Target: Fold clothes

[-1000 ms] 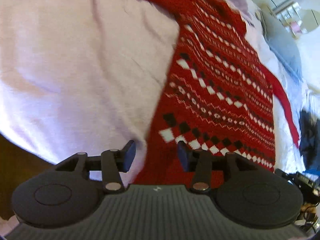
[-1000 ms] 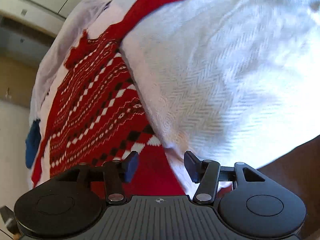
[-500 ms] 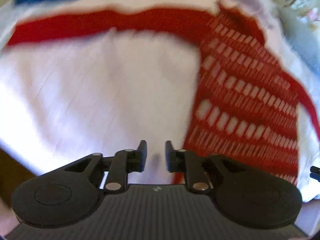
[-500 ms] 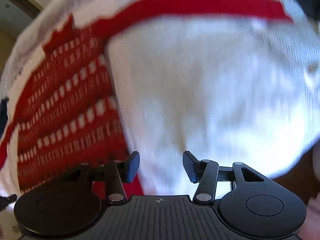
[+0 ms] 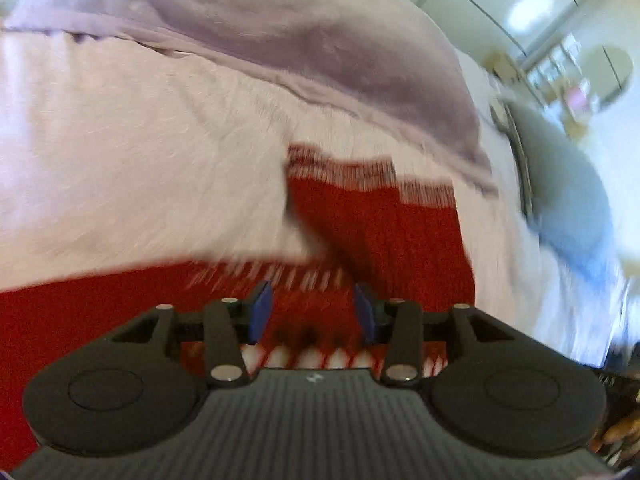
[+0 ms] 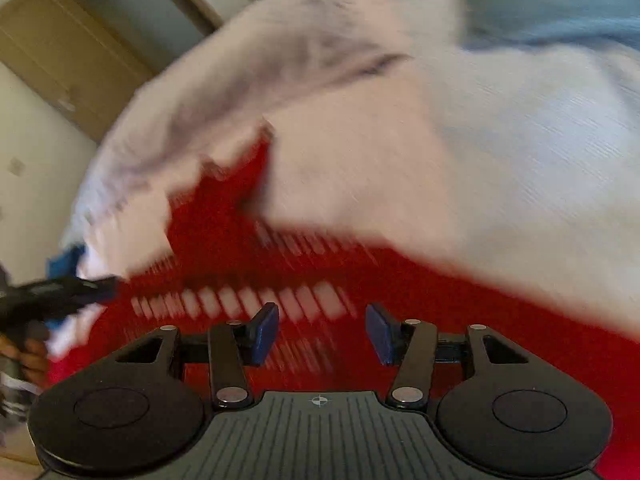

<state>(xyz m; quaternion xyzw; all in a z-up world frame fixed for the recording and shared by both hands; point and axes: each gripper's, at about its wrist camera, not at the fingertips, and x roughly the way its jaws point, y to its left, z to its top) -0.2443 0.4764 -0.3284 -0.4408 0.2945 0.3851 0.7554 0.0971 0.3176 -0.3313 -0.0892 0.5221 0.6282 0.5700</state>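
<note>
A red sweater (image 5: 380, 232) with a white and black knit pattern lies flat on a white bed cover (image 5: 140, 152). Its striped collar edge shows just ahead in the left wrist view. My left gripper (image 5: 313, 310) hovers over the upper chest. Its jaws are opening, with only the fabric below showing between them. In the right wrist view the sweater (image 6: 224, 232) runs towards its collar, blurred by motion. My right gripper (image 6: 323, 332) is open above the patterned part and holds nothing. A person's hand (image 6: 28, 354) carries the left gripper at that view's left edge.
A lavender blanket (image 5: 300, 32) is bunched across the bed beyond the collar. A grey-blue pillow (image 5: 568, 200) lies to the right, also as pale blue fabric (image 6: 560, 8). A wooden cabinet (image 6: 60, 40) stands behind the bed.
Both grippers have swept quickly along the sweater from its lower part up to the collar area. The left jaws have spread wider than half a second ago. The right jaws keep the same gap.
</note>
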